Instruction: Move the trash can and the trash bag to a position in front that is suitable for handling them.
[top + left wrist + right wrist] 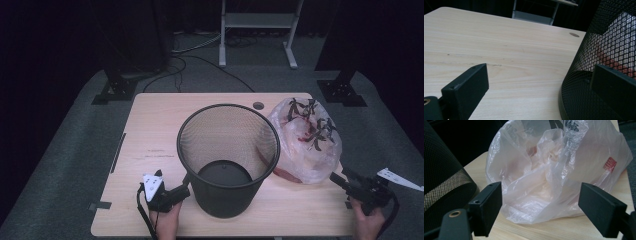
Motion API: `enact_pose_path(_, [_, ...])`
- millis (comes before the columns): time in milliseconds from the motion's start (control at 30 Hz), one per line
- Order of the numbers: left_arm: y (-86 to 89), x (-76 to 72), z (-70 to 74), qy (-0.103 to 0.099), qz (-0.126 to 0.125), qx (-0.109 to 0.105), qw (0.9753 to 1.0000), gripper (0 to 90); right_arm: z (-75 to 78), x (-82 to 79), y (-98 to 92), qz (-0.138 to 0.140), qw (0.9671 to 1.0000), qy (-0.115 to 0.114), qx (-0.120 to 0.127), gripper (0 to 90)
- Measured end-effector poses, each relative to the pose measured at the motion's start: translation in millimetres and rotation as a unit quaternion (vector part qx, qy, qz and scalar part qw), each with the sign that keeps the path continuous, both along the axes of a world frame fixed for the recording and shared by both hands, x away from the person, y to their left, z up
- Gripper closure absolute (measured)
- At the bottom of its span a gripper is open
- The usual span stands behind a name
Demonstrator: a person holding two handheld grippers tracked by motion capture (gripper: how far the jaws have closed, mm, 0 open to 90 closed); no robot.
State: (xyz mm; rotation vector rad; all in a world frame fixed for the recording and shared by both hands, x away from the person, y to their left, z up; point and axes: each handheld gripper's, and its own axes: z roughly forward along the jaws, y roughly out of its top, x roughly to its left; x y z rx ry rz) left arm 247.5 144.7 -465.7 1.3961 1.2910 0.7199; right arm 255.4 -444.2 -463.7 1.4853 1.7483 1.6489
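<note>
Dark room, black surround on all sides, walls not discernible. Grey carpet floor [75, 150]. Light wood bench [150, 130] centre frame, round cable grommet [258, 105] near far edge, dark slot [118, 152] along left side. White metal frame stand [260, 30] behind, on two feet. Black cables [200, 62] trailing across floor toward it. Two black stand bases [115, 90] and [341, 91] flanking far corners. Lighting concentrated on bench, falling off fast.
</note>
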Motion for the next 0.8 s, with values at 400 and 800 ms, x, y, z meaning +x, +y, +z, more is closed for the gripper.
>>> enact_pose_path(400, [-23.4, 0.6, 1.1, -0.006, -0.057, 0.013, 0.9983, 0.5, -0.1, 1.5, 3.5, 0.005, 1.0, 0.002, -0.004, 18.5])
enact_pose_path(800, [-27.1, 0.4, 3.8, -0.014, -0.077, 0.016, 0.9968, 0.5, 3.1, -2.3, 4.0, 0.005, 1.0, -0.006, -0.003, 18.5])
